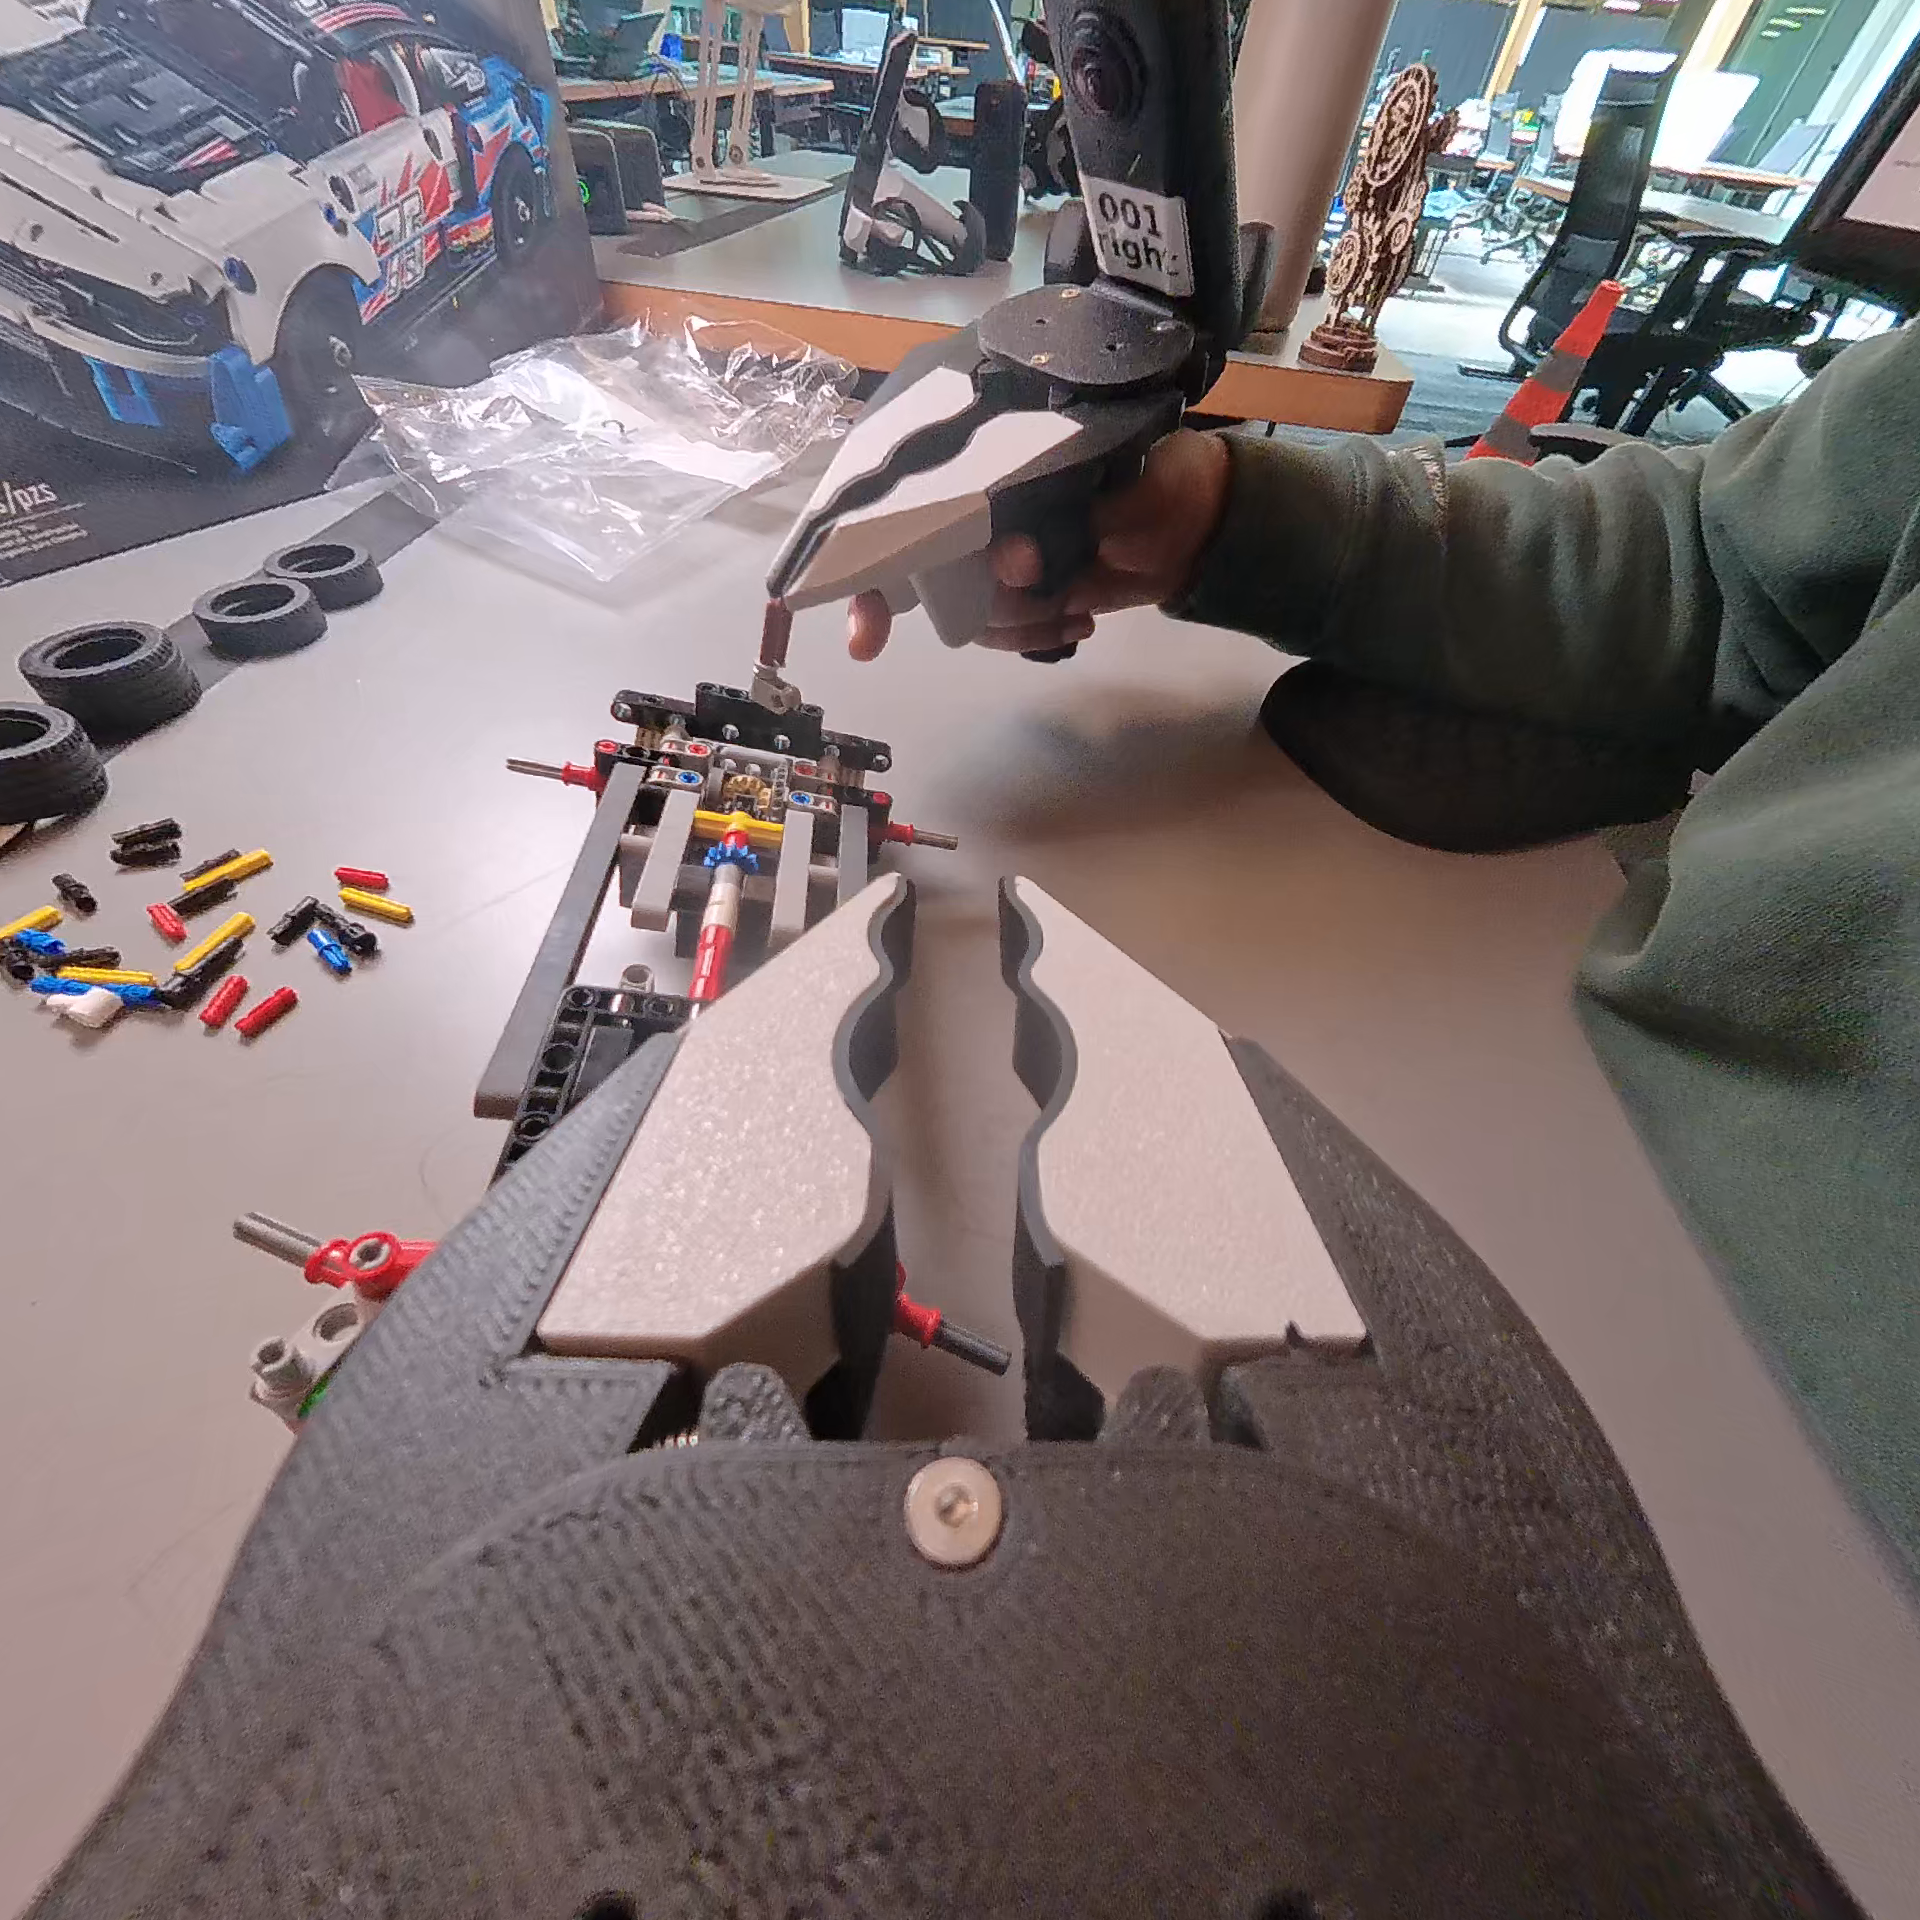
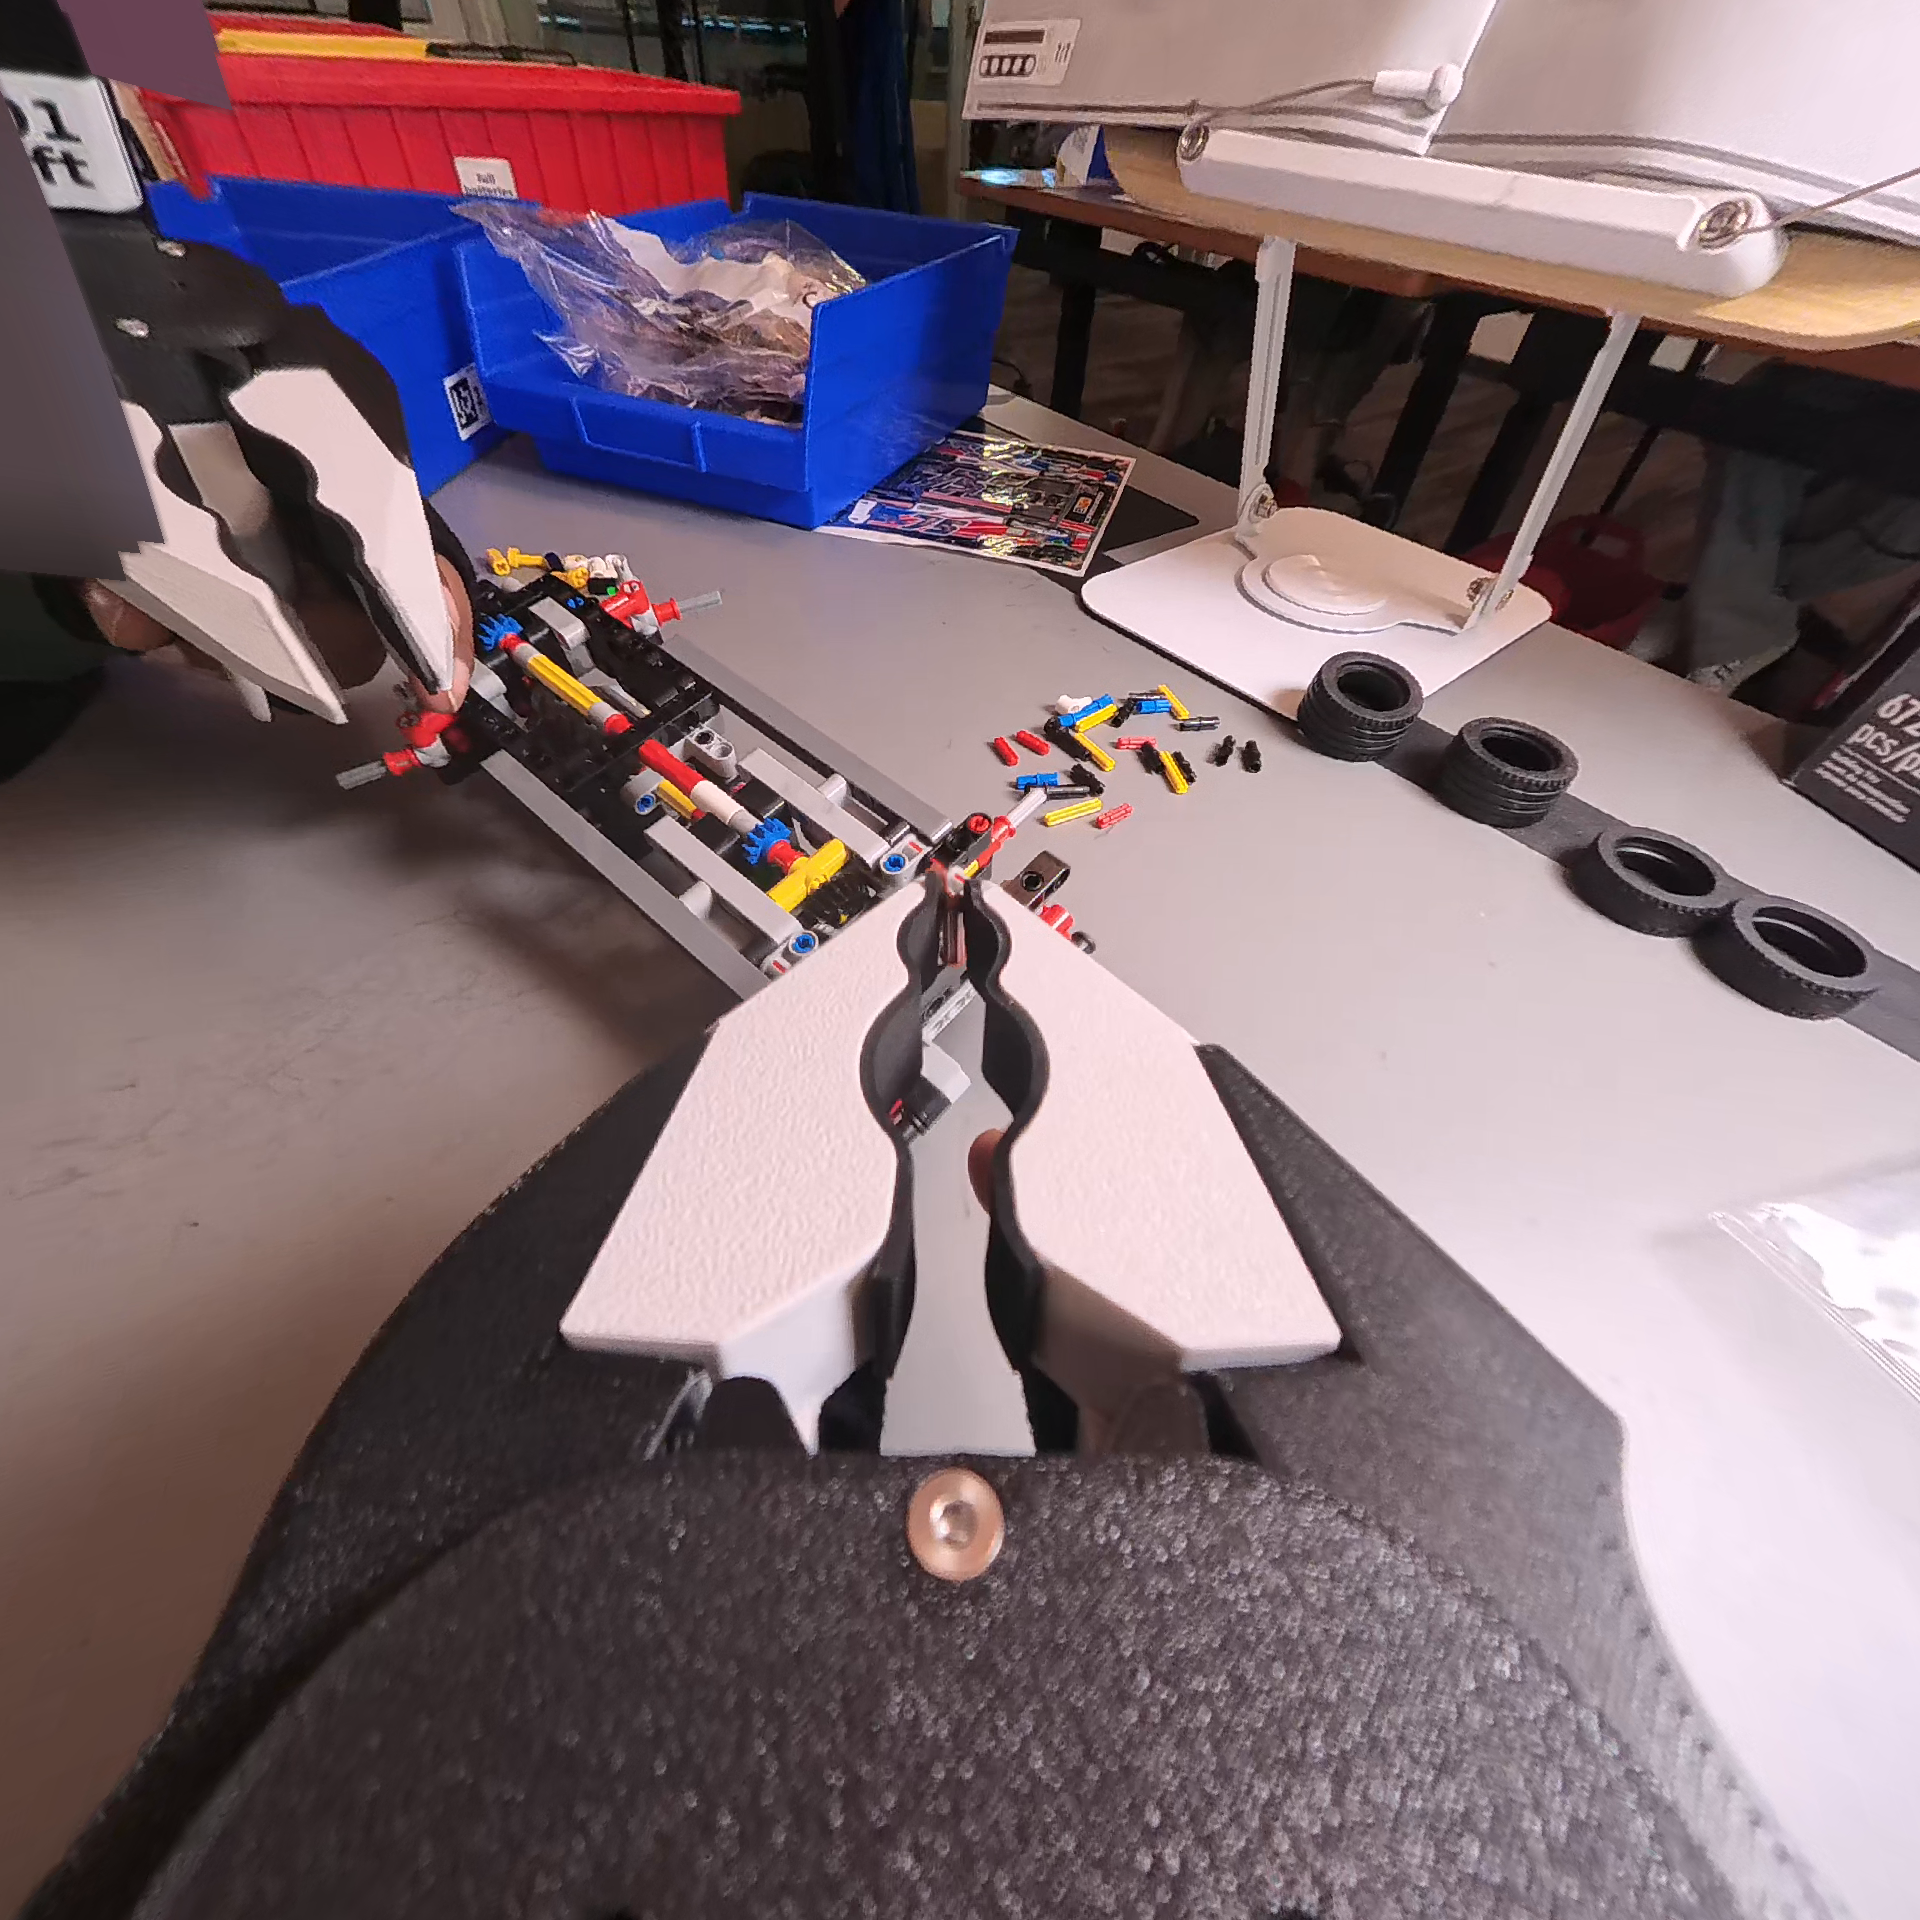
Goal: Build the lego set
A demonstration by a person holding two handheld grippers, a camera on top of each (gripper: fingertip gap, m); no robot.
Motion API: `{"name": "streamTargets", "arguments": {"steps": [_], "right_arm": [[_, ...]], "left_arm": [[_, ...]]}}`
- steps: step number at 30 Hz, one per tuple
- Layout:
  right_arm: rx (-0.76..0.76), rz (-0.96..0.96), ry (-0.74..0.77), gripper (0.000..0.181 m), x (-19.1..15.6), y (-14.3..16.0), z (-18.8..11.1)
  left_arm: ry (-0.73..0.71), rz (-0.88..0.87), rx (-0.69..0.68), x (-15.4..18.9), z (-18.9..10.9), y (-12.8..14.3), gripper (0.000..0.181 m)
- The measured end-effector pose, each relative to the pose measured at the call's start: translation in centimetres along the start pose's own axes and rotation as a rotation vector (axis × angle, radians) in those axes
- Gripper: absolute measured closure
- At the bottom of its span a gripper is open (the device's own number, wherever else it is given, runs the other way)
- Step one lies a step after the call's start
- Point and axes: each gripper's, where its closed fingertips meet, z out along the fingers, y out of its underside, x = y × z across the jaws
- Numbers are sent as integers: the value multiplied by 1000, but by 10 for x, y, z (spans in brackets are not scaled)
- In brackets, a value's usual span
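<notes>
At the far end of the lego chassis (image 1: 717,831) on the tabletop (image 1: 1195,935), the right gripper (image 1: 781,603) grasps a brown rod (image 1: 774,636), seating it in a grey connector; next, press down. The left gripper (image 1: 954,896) rests released at the near end.

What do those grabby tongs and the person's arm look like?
Both tongs, left tongs and right tongs, have pale grey wedge fingers with wavy black inner pads, on rough black printed bodies. A silver screw sits in the middle. The right one carries a white label. The person wears a dark green sleeve.

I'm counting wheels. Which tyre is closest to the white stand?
The end tyre, right beside the stand's base; the other three trail away from it.
</notes>
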Motion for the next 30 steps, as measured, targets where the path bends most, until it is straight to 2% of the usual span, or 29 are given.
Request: {"name": "streamTargets", "arguments": {"steps": [7,14,16,19,21,26,30], "right_arm": [[-17,36,-76,181,-12,-19,-15],[57,108,-347,181,-69,-48,-30],[61,110,-392,181,-81,-49,-30],[78,124,-449,180,-95,-54,-32],[83,122,-458,181,-98,-56,-34],[94,118,-478,181,-105,-59,-37],[87,105,-492,180,-111,-59,-35]], "left_arm": [[-58,-9,2,-4,12,-16,171],[-7,-101,-4,18,48,-28,168],[26,-106,26,30,55,-36,168],[4,-85,17,36,61,-40,173],[-28,-59,24,37,61,-42,179],[-50,-62,70,39,56,-47,170],[-50,-11,60,44,56,-46,178]]}}
